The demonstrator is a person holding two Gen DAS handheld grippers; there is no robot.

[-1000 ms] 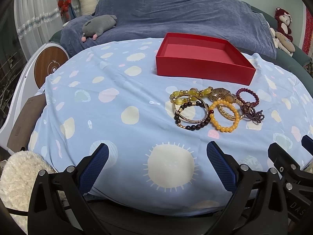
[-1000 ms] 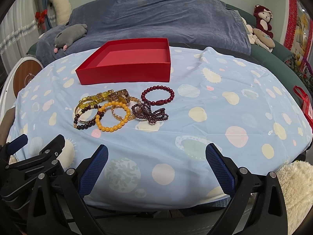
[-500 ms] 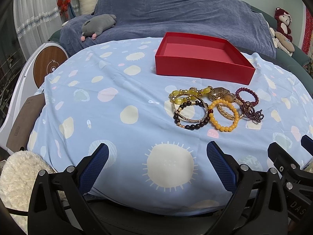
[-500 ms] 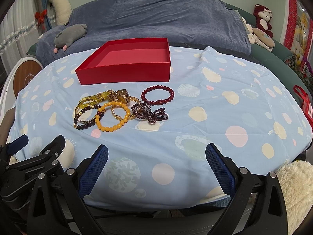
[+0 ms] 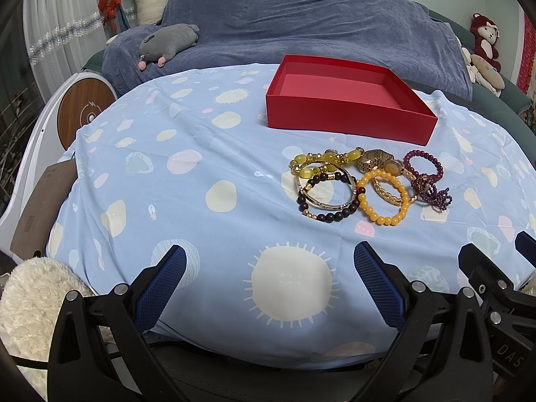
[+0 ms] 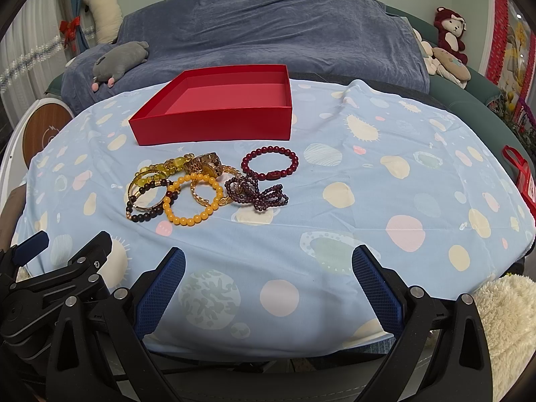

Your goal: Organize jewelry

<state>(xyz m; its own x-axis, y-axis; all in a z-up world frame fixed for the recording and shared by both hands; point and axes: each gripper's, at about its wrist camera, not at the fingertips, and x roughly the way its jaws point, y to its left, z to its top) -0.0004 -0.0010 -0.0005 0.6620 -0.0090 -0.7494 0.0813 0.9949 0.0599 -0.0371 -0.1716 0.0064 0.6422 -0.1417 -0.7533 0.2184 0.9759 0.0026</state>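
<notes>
An empty red box (image 5: 348, 119) (image 6: 214, 124) stands on a blue patterned cloth. In front of it lies a cluster of jewelry: an orange bead bracelet (image 5: 383, 197) (image 6: 192, 199), a dark bead bracelet (image 5: 326, 197) (image 6: 147, 201), yellow-green beads (image 5: 321, 160) (image 6: 160, 167), a gold watch (image 5: 378, 160) (image 6: 206, 164), a dark red bracelet (image 5: 422, 164) (image 6: 269, 162) and tangled purple beads (image 5: 432, 192) (image 6: 258, 194). My left gripper (image 5: 269, 281) is open near the table's front edge, with nothing between its fingers. My right gripper (image 6: 268, 283) is open there too, also holding nothing.
A sofa under a blue throw (image 5: 301, 23) stands behind the table, with a grey plush (image 5: 169, 42) and a red monkey plush (image 6: 450, 33). A white device with a wooden disc (image 5: 82, 110) stands at the left. Cream fluffy fabric (image 6: 506, 318) lies by the front edge.
</notes>
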